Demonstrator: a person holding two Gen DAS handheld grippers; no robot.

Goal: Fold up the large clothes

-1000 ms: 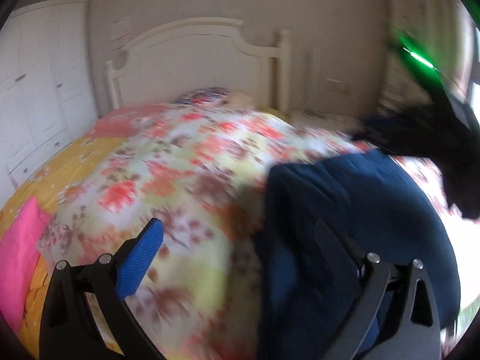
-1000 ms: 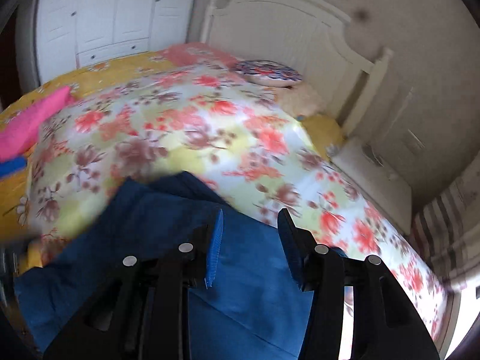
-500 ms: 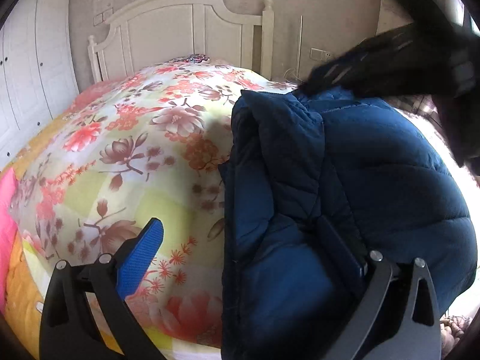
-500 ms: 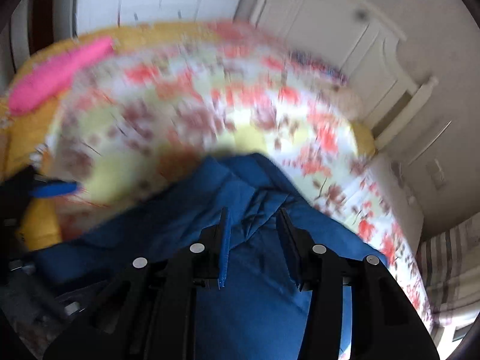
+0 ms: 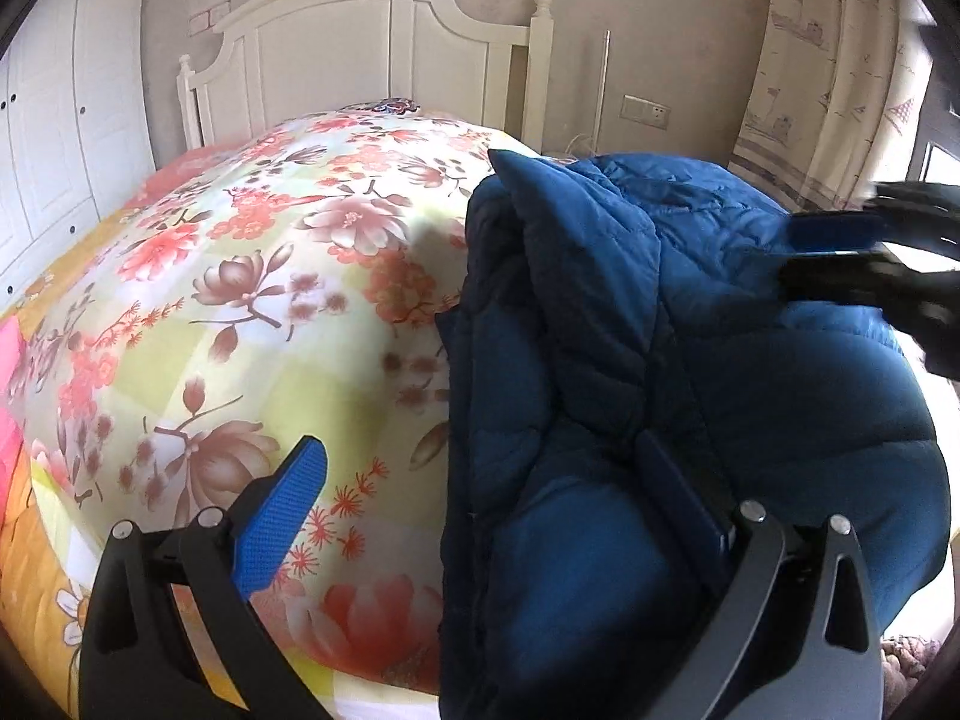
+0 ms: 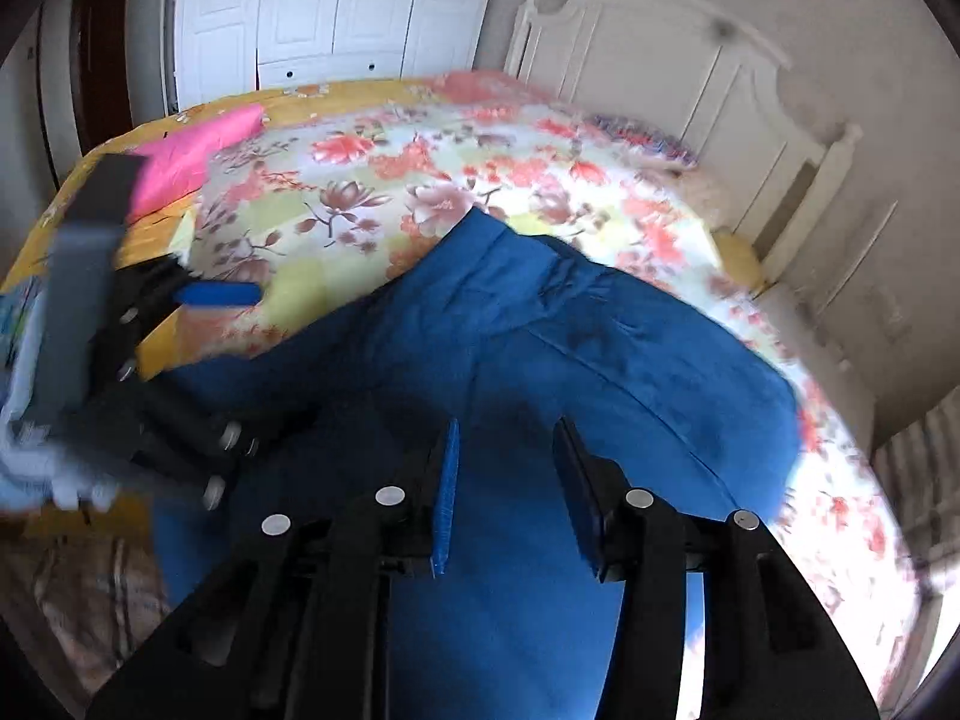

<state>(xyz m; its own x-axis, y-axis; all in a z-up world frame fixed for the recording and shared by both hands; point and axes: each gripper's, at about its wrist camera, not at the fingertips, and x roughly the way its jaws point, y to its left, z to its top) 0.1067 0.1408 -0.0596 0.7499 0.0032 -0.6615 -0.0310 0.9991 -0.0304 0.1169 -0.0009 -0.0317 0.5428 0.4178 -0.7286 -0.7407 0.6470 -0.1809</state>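
A dark blue puffer jacket (image 5: 690,372) lies bunched on the near right part of the bed; it also fills the middle of the right wrist view (image 6: 540,360). My left gripper (image 5: 480,480) is open and wide, its left blue pad over the quilt and its right finger on the jacket's folds. My right gripper (image 6: 504,474) is open with a narrow gap, just above the jacket, nothing between its pads. It shows blurred at the right edge of the left wrist view (image 5: 840,246). The left gripper shows blurred at the left of the right wrist view (image 6: 222,294).
A floral quilt (image 5: 252,300) covers the bed, with a white headboard (image 5: 360,48) behind. A pink cloth (image 6: 192,150) lies on the yellow sheet at the far side. White wardrobe doors (image 6: 336,6) stand beyond. A curtain (image 5: 840,78) hangs at the right.
Both grippers have dropped lower toward the jacket. The jacket has come down onto the bed and bunched up. The right gripper has swung from above it to its right side.
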